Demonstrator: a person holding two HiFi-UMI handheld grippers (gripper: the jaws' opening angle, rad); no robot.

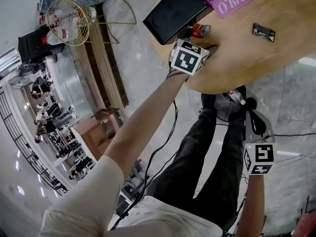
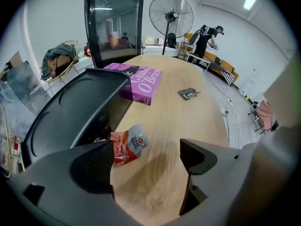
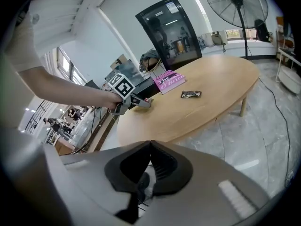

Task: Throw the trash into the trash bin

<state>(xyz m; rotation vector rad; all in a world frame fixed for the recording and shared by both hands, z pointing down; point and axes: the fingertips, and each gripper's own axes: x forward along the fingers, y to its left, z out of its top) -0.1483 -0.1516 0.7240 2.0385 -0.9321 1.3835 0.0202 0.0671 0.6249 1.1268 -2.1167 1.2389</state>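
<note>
While the left hand-held gripper [image 2: 148,149] hovers with jaws apart, the wrapper [image 2: 128,143] lying on the surface [image 2: 188,121] just ahead by its left jaw, the pick-up seems in hand, calling for a short advance and squeeze; the right hand-held gripper [image 3: 149,147] hangs closed, empty.

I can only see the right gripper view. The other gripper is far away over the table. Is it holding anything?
Observer: No. The left gripper has its jaws wide apart and grips nothing.
Operator: What's in front of it?
Observer: A red and silver snack packet lies on the table just ahead of the jaws.
Operator: Is it lined up with the gap?
Observer: Not quite. The packet sits by the tip of one jaw, the one nearer the black container, rather than in the middle of the gap.
</note>
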